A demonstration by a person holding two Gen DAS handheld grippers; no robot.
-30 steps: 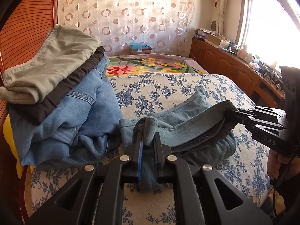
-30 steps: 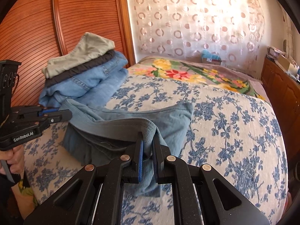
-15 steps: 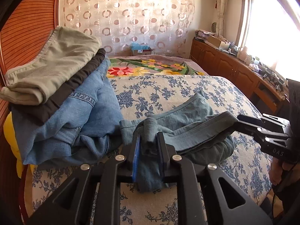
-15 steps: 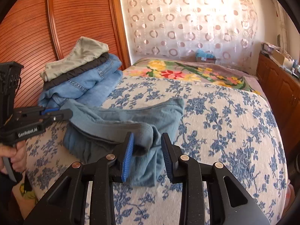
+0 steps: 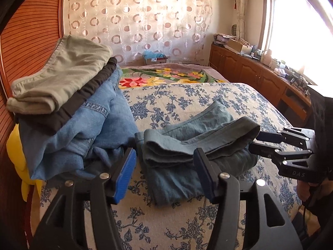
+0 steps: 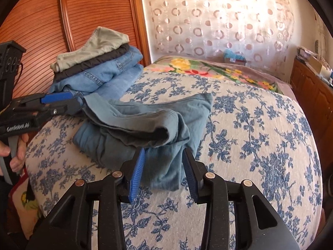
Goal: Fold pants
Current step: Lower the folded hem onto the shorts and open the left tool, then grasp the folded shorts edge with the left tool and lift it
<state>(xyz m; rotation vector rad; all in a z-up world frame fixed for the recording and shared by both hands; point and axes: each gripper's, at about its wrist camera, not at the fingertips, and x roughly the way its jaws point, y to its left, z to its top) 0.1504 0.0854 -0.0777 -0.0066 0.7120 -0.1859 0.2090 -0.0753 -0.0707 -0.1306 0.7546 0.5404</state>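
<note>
One folded pair of teal pants (image 5: 193,143) lies near the bed's (image 5: 187,95) front edge, long axis across the bed, waistband on top. Left gripper (image 5: 164,173) and right gripper (image 6: 163,170): both released, jaws spread, one at each end of the bundle, level, gripping nothing. Stack of four folded garments (image 5: 68,104) beside it, at the headboard.

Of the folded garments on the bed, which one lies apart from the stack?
The teal-blue folded pants, alone on the floral bedspread between the open left gripper and open right gripper. The khaki, black and denim garments sit piled together.
</note>
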